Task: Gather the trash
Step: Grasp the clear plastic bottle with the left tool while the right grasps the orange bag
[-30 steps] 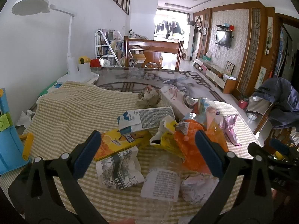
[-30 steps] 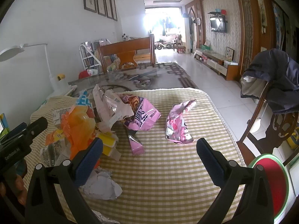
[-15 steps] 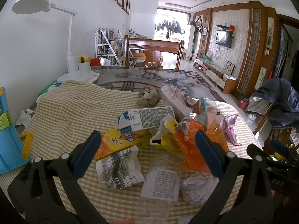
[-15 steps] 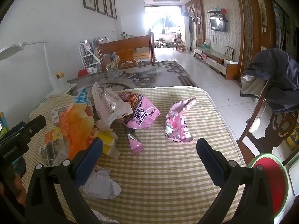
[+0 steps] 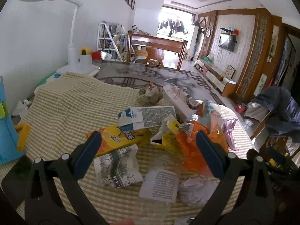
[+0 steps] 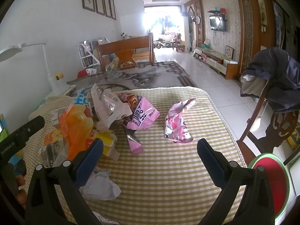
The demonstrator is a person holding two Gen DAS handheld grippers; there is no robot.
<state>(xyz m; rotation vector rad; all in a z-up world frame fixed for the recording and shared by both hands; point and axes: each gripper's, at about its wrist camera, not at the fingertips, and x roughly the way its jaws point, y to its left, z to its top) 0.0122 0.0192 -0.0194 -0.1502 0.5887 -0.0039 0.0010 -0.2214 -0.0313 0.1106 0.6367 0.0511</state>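
A bare stretch of the striped cloth (image 6: 168,168) was seen running to its right edge, beside a chair (image 6: 271,116). Trash (image 5: 150,131) was heaped mid-table, a pink wrapper (image 6: 177,123) lying apart. The left gripper (image 5: 148,140) and right gripper (image 6: 150,148) were held spread wide, seemingly touching nothing.
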